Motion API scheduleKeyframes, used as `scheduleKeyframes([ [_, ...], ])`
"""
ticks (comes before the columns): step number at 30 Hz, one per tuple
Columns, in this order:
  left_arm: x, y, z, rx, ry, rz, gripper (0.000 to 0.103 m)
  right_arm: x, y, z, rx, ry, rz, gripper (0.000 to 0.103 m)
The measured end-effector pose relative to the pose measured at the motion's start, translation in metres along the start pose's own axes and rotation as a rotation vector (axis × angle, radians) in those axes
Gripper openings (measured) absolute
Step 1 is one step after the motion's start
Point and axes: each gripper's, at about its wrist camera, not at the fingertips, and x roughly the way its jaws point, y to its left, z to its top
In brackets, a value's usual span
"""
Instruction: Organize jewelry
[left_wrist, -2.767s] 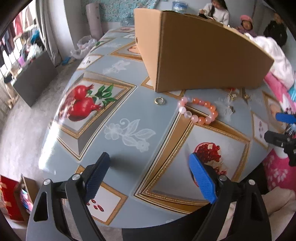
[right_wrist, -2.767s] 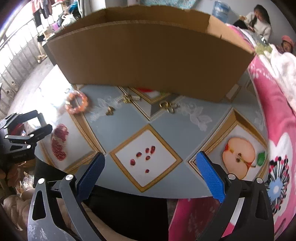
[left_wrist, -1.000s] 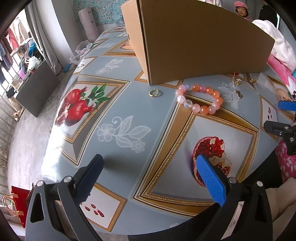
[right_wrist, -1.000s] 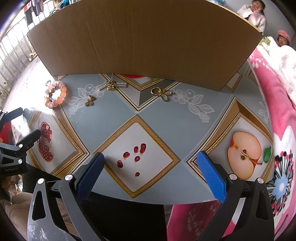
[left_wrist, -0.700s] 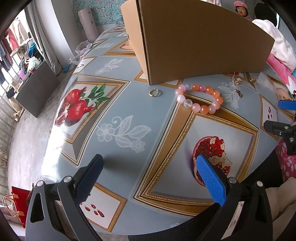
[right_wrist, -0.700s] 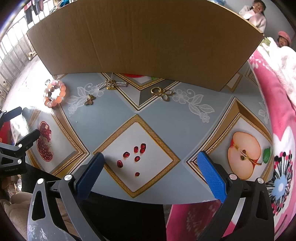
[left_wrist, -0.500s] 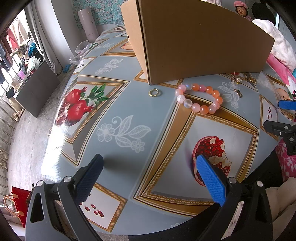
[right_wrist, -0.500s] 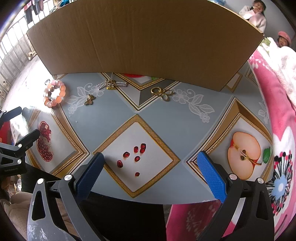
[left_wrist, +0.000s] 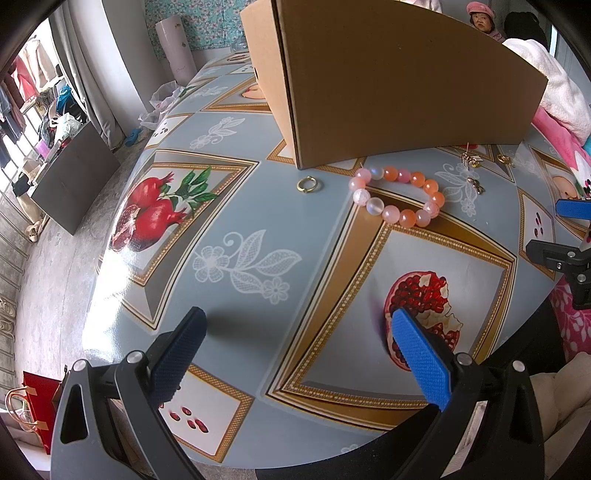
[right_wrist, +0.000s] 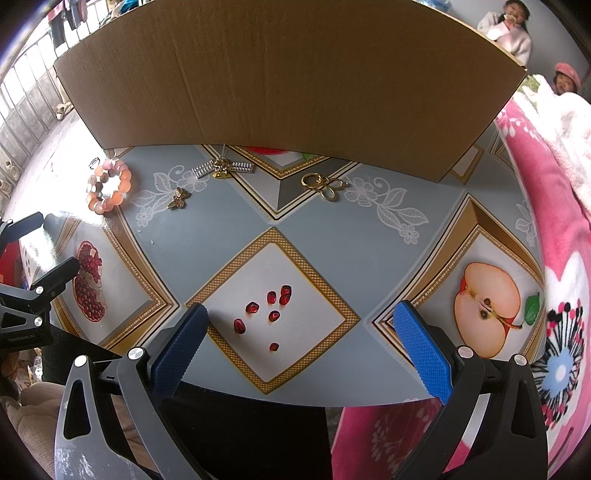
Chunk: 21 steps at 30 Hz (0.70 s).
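Observation:
A pink and orange bead bracelet (left_wrist: 399, 197) (right_wrist: 109, 186) lies on the patterned tablecloth in front of a tall cardboard box (left_wrist: 399, 81) (right_wrist: 288, 77). A gold ring (left_wrist: 308, 183) rests left of the bracelet. Further right lie a small butterfly charm (right_wrist: 178, 198), a silver and gold clip (right_wrist: 223, 169) and a gold ring with a looped pendant (right_wrist: 323, 184). My left gripper (left_wrist: 295, 350) hangs open over the near table edge, well short of the bracelet. My right gripper (right_wrist: 303, 343) is open too, above the near edge, with nothing between its fingers.
The table (left_wrist: 258, 206) drops off on the left to a grey floor with a dark cabinet (left_wrist: 70, 173). Pink bedding (right_wrist: 554, 221) borders the right side. Two people (right_wrist: 511, 29) sit in the far background. The box wall blocks the far side of the table.
Since 2.8 s ago both grippers moved closer toward the box and jewelry. Over the last second nothing has visibly moved.

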Motion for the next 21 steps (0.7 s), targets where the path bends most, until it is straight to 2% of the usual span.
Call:
scheduleKeyframes([
  [21,-0.0002,-0.0004,-0.0001,0.001,-0.001,0.000,0.099,0.0004,0.0019,0.0000,0.001,-0.001,-0.002,0.097],
])
